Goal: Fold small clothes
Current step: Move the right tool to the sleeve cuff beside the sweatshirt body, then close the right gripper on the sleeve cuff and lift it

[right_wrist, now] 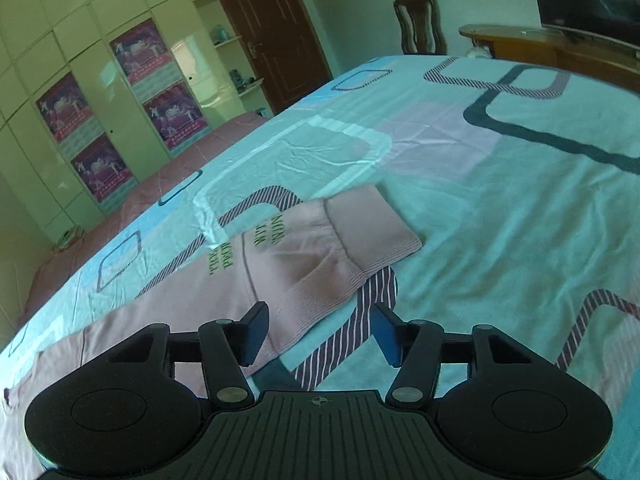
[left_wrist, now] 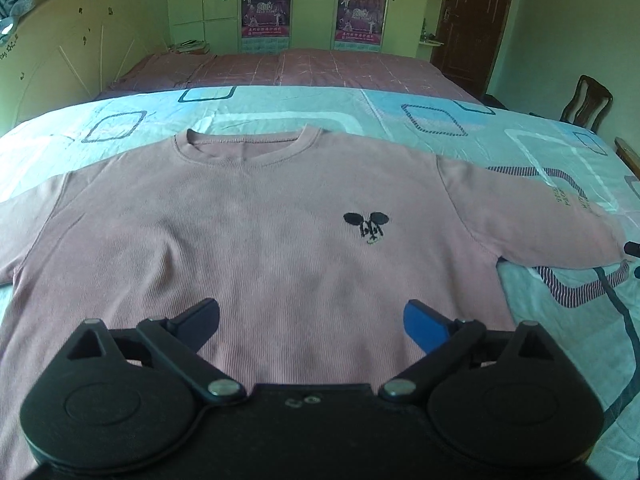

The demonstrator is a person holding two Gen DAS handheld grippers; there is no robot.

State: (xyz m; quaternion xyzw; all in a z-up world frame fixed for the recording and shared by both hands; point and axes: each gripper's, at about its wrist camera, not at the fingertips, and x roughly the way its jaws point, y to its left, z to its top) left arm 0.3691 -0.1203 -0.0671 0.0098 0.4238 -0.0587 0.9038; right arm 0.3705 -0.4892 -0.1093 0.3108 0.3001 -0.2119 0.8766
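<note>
Across the bed [left_wrist: 280,100], on its turquoise patterned sheet, the pink sweatshirt [left_wrist: 256,232] lay flat, face up and spread wide with both sleeves out, so no fold had been made and the whole job was left, as I judged it. My left hand-held gripper [left_wrist: 312,322] hovered with jaws apart over the lower body of the sweatshirt, collar well ahead. My right hand-held gripper [right_wrist: 320,332] stood part open and empty, the sleeve cuff [right_wrist: 360,240] just ahead of its fingers.
</note>
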